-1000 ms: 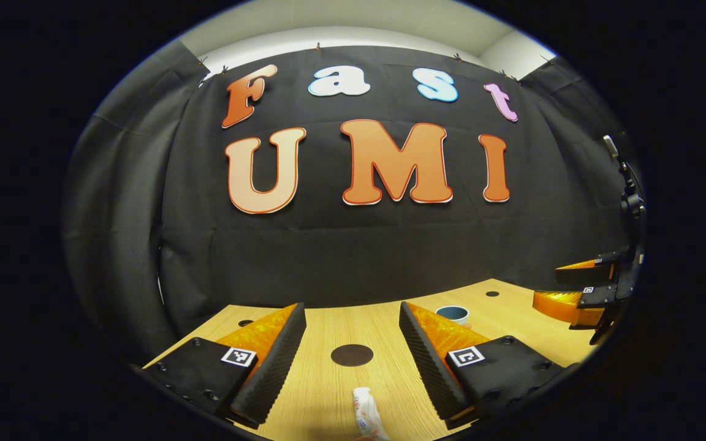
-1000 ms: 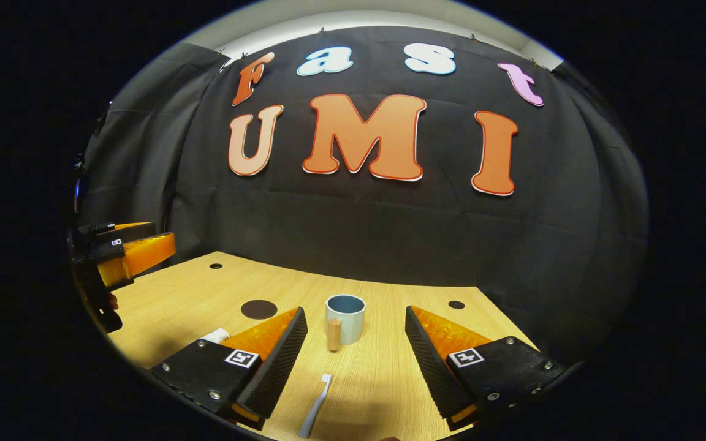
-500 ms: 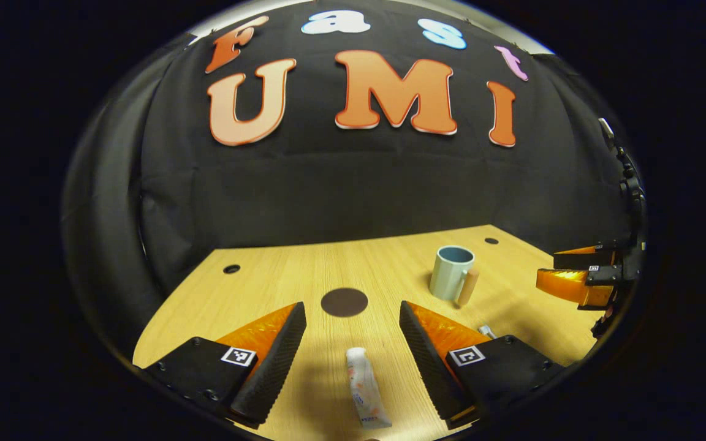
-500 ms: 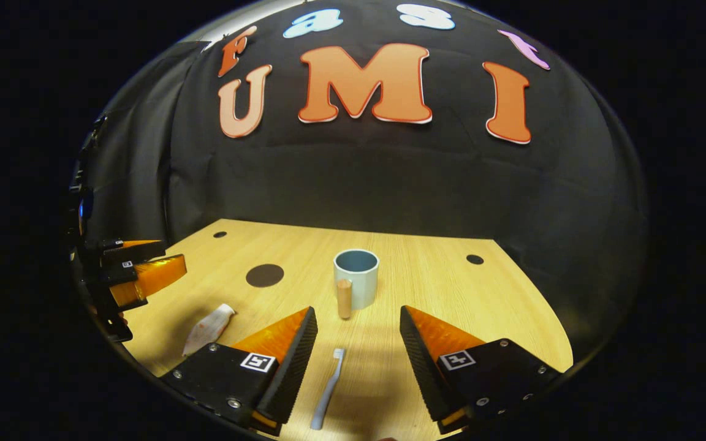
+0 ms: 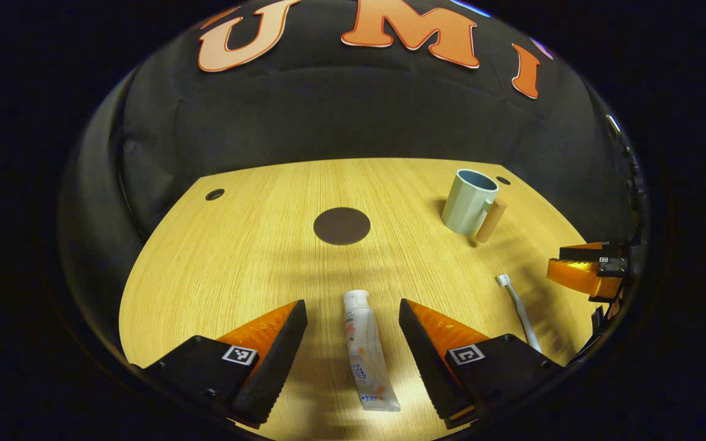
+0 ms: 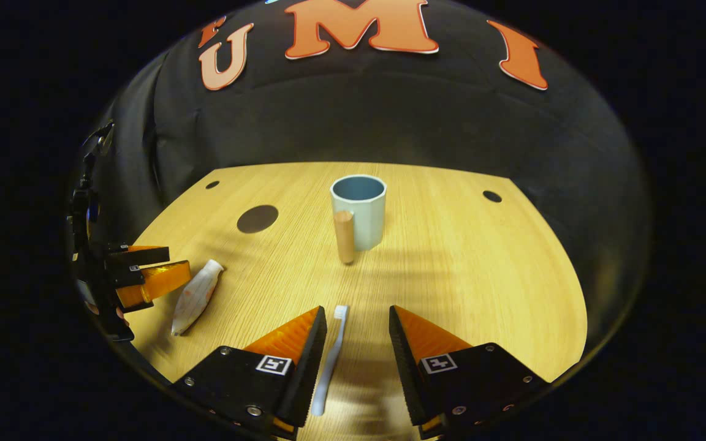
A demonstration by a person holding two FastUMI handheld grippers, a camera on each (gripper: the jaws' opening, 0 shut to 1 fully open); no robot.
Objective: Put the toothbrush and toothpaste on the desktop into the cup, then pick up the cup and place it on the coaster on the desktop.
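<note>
Left gripper view: left gripper (image 5: 353, 306) spread apart over white toothpaste tube (image 5: 366, 352), desk's (image 5: 206, 269) near edge. Right gripper (image 6: 358, 318) likewise apart, straddling white toothbrush (image 6: 331, 358). Pale blue wooden-handled cup (image 6: 359, 211) mid-desk; dark round coaster (image 5: 341, 226).

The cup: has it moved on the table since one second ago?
No. In the right gripper view the cup stands at the same place between the coaster and the table hole; the camera tilted down.

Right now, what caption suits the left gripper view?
Open left gripper poised over the toothpaste on the desk, coaster and cup beyond.
</note>
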